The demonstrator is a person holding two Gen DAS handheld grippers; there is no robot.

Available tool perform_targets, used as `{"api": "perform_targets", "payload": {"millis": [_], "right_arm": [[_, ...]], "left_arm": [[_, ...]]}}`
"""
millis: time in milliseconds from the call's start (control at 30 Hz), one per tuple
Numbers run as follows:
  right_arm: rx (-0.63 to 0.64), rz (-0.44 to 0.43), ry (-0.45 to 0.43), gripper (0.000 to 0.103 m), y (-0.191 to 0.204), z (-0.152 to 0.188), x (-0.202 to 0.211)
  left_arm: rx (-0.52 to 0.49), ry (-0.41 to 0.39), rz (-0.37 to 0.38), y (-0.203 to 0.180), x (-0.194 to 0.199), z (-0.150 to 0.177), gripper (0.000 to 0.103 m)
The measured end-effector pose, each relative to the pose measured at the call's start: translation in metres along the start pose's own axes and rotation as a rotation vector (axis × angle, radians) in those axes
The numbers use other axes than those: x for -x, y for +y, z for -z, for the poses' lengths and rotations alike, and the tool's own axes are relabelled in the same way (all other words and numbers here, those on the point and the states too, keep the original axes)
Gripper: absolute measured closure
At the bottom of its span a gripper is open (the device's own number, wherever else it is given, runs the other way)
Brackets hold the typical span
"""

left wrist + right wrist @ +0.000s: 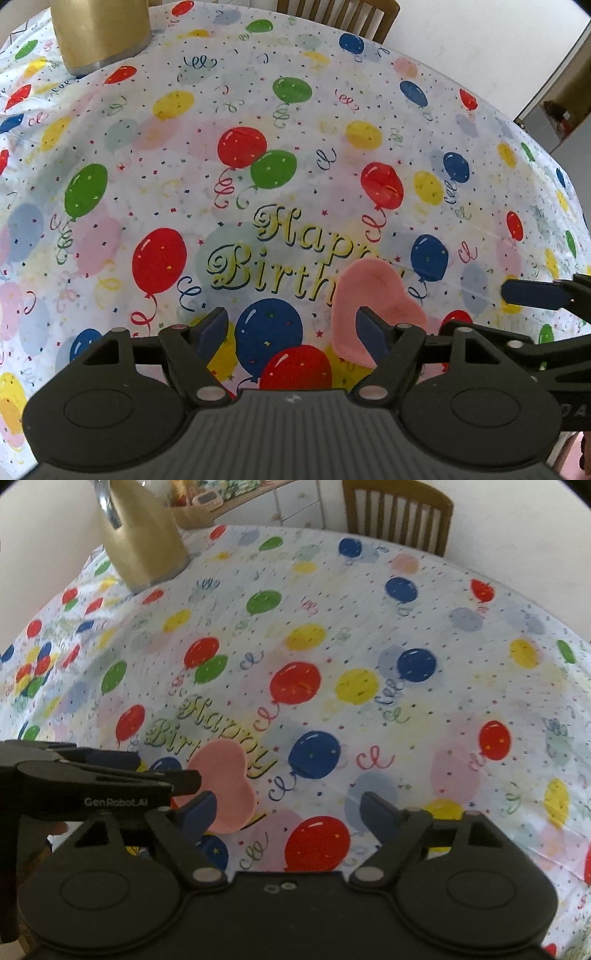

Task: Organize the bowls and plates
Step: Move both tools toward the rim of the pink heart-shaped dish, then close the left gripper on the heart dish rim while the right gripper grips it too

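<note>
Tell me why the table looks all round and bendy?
Left wrist view: the fisheye lens bulges the tablecloth and curves its far edge; soft, even light, no glare. Right wrist view: same bulge, and the chair leans; edges look slightly blurry.

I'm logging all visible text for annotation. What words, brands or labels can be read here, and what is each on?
"Happy Birth": gold script on the tablecloth, its end hidden by the pink heart.
"GenRobot.AI": white lettering on the left gripper, seen from the right wrist.
Letters at the right edge of the left wrist view, on the right gripper: cut off, unreadable.
The gold kettle shows no text.
</note>
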State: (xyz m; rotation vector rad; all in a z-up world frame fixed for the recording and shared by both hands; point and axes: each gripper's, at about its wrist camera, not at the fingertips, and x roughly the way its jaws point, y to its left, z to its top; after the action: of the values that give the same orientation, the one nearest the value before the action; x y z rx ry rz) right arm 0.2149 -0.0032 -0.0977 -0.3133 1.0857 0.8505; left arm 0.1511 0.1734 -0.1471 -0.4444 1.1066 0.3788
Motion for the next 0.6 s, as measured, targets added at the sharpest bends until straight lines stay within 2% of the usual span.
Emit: {"api": "perform_targets", "payload": {"millis": [300, 433, 500, 600], "right_arm": [[0.041, -0.044, 0.01, 0.044, 0.005, 0.001, -0.019], [0.032, -0.07, 0.017, 0.059, 0.001, 0.0, -0.025], [0.029, -0.081, 0.023, 0.067, 0.002, 0.0, -0.027], [0.033, -0.091, 0.023, 0.072, 0.005, 0.0, -0.028]], "left_arm": [[-0.02, -0.034, 0.012, 0.003, -0.002, 0.003, 0.031], [-0.019, -0.048, 0.047, 0.005, 0.0, 0.003, 0.047], [-0.027, -0.05, 0.054, 0.003, 0.001, 0.004, 0.06], [-0.038, -0.045, 0.082, -0.001, 0.001, 0.006, 0.068]]}}
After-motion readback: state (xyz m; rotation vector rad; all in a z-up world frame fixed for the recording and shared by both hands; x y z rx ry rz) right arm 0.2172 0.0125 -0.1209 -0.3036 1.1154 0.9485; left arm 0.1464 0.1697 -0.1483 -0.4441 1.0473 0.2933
